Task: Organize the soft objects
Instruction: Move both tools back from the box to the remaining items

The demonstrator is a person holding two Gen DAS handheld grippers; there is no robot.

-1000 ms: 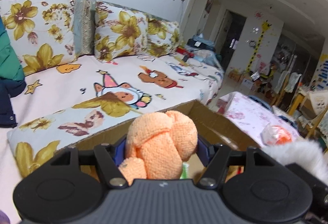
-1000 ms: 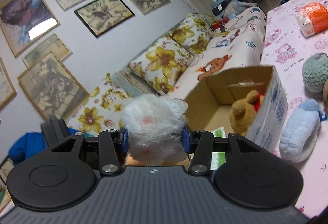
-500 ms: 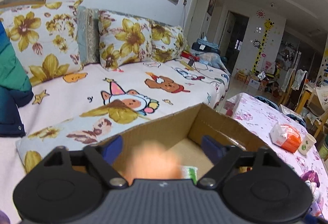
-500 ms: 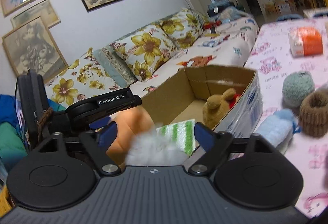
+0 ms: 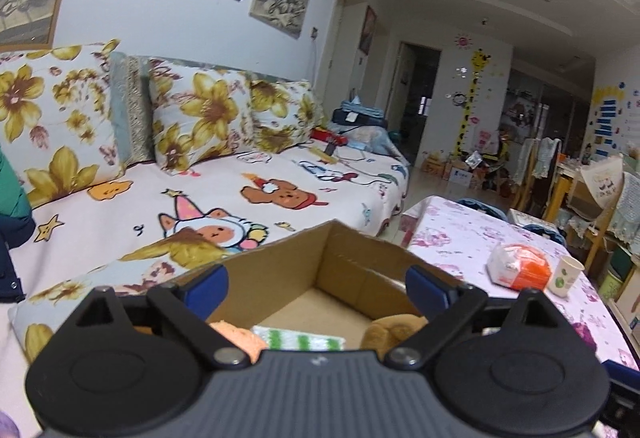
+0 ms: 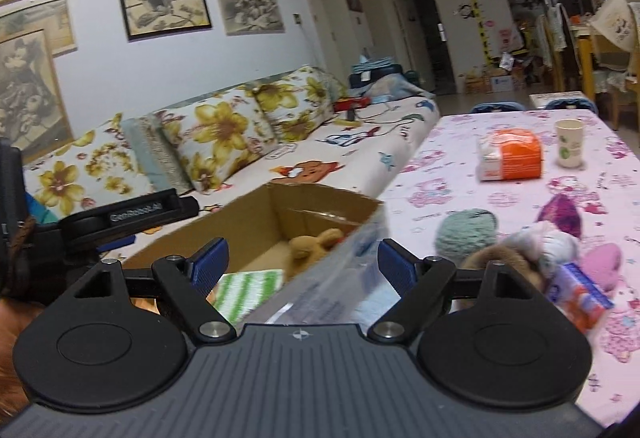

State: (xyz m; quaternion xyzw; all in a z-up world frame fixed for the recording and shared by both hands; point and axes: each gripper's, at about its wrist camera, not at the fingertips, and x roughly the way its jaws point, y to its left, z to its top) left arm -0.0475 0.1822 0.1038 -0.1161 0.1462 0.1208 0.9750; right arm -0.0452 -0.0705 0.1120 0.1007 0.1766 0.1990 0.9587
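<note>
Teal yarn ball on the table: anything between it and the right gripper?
Partly. The cardboard box has its near corner between the open right gripper fingers, just left of the line to the teal yarn ball. A brown knitted item lies close in front of it.

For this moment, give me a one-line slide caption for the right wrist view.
Open right gripper above the cardboard box holding a brown plush toy and striped cloth; more soft toys wait on the table.

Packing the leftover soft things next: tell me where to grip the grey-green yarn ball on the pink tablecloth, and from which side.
Grip the grey-green yarn ball across its round middle, coming from above; a brown fuzzy ring crowds its near right side, so a level approach looks blocked. The right gripper is open and nearest.
</note>
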